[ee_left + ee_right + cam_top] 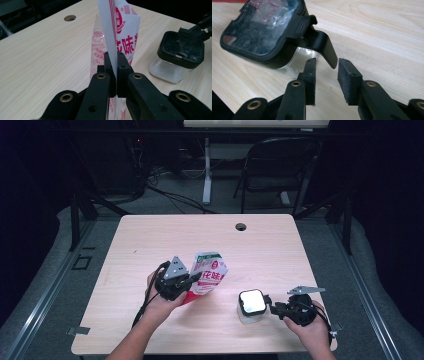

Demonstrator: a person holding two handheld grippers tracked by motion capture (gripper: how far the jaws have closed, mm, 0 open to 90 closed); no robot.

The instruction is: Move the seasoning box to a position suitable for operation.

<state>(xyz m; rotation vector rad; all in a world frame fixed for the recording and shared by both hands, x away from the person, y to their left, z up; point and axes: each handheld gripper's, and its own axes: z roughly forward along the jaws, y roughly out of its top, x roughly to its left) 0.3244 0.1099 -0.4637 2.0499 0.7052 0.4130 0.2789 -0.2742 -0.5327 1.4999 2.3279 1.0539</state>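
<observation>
A white and red printed snack pouch (pixel 210 271) is held up off the wooden table (pixel 150 245), tilted to the right. My left gripper (pixel 193 280) is shut on its flat edge; in the left gripper view the pouch (pixel 123 32) rises straight out of the pinched jaws (pixel 113 56). A small clear container with a black lid (pixel 251 306) stands on the table at the front right, and it is in the left gripper view as well (pixel 178 56). My right gripper (pixel 274 307) is just right of it, open. The lid's black latch tab (pixel 324 47) hangs down between my right gripper's (pixel 327 66) pads, with gaps on both sides.
A round cable hole (pixel 241 226) sits near the table's far edge. A folding chair (pixel 280 165) and a desk leg (pixel 206 175) stand on the floor beyond the table. The container is close to the table's front edge.
</observation>
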